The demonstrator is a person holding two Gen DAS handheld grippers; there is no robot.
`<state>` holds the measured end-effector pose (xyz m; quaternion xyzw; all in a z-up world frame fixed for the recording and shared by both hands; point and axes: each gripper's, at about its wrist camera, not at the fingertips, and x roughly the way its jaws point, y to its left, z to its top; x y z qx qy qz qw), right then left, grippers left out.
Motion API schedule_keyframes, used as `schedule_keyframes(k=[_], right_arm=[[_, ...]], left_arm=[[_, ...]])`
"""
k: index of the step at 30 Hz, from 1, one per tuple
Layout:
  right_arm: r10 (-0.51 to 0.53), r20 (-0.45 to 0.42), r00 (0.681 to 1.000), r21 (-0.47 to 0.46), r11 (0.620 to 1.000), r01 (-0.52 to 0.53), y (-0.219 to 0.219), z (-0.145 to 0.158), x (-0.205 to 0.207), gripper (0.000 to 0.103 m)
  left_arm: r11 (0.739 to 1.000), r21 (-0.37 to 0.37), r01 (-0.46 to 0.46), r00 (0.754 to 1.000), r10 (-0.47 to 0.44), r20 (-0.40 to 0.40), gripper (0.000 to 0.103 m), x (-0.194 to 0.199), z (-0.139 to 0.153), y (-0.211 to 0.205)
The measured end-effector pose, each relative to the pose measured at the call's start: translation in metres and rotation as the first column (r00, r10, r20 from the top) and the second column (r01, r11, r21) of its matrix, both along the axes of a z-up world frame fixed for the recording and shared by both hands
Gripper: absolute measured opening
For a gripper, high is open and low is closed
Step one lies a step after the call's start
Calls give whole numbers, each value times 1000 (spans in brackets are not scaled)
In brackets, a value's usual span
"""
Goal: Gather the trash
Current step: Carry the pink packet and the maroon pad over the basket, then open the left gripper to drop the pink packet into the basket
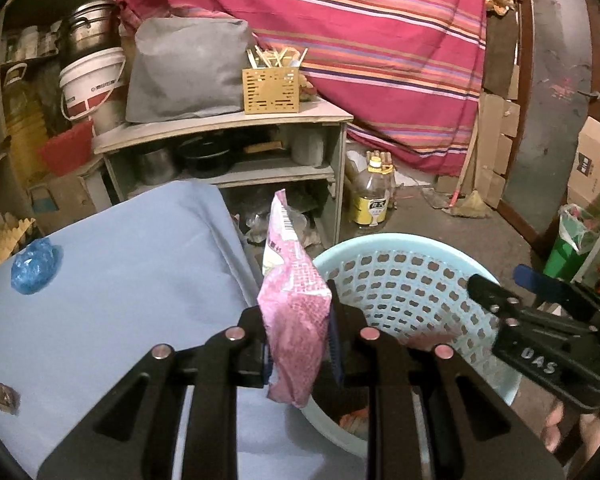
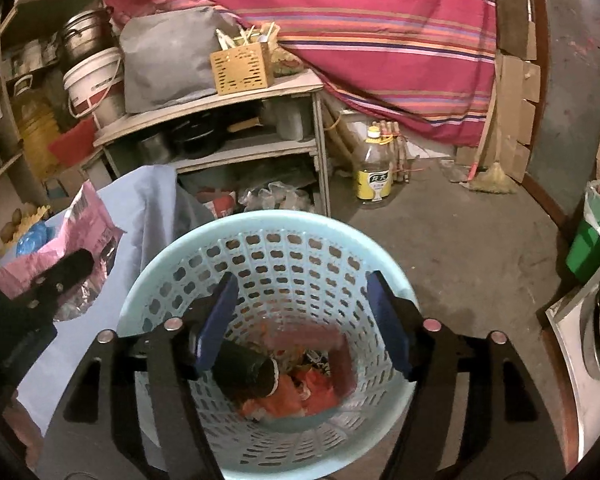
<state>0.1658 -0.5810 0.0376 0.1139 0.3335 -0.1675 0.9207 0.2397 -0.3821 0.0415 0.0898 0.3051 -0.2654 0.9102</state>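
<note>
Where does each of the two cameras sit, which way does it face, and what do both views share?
Left wrist: sits on the left gripper, looking forward and down; jaws shut on a pink wrapper at the basket's edge; the right gripper shows at right.
Right wrist: sits on the right gripper, looking down into the light blue basket; jaws open, empty; a dark red piece lies blurred inside.
Shared: basket, wrapper, blue cloth, shelf unit, striped blanket.
</note>
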Motion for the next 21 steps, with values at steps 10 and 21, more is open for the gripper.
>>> schedule_keyframes(k=[10, 21], right_arm=[[-77, 0, 997, -35, 996, 77, -23, 3, -31, 75], [-125, 9, 992, -12, 992, 125, -36, 6, -42, 75]], left_arm=[[995, 10, 95, 994, -94, -54, 25, 2, -17, -35], [995, 23, 102, 995, -102, -22, 66, 4, -14, -54]])
